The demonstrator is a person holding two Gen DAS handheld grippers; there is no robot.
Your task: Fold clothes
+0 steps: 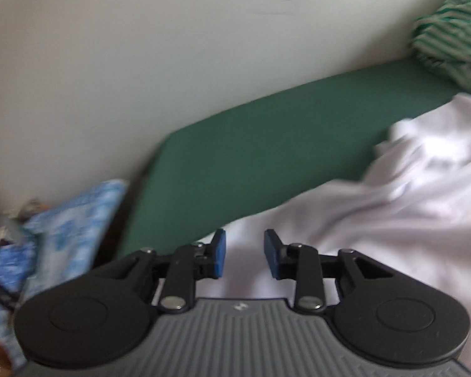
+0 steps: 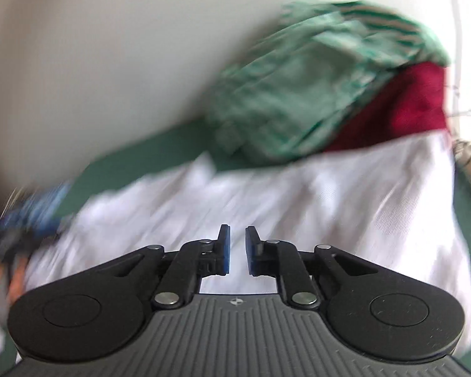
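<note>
Blurred green and white fill much of both views, the right wrist view most of all, so edges there are smeared. At its far left a blue and dark shape (image 2: 31,216) with a patch of skin tone below it cannot be made out. Thin wires or stems at its right edge are equally unclear. In the left wrist view a blue-and-white patterned item (image 1: 69,229) at lower left is cut off by the frame, and what it is I cannot tell.

Three garments show. One white garment (image 1: 376,213) lies rumpled across the lower right of the left wrist view and spreads over the middle of the right wrist view (image 2: 298,201). One green-striped garment (image 1: 449,37) sits bunched at upper right, and in the right view (image 2: 298,84) it rests above the white one. One dark red piece (image 2: 402,106) lies beside it, touching both.

Two grippers appear. The left gripper (image 1: 245,253) hangs over the white cloth's near edge, fingers apart with nothing between them. The right gripper (image 2: 238,249) has its blue pads close together with a narrow gap, gripping nothing.

All cloth lies on a dark green surface (image 1: 251,150) set against a plain pale wall (image 1: 141,62).
</note>
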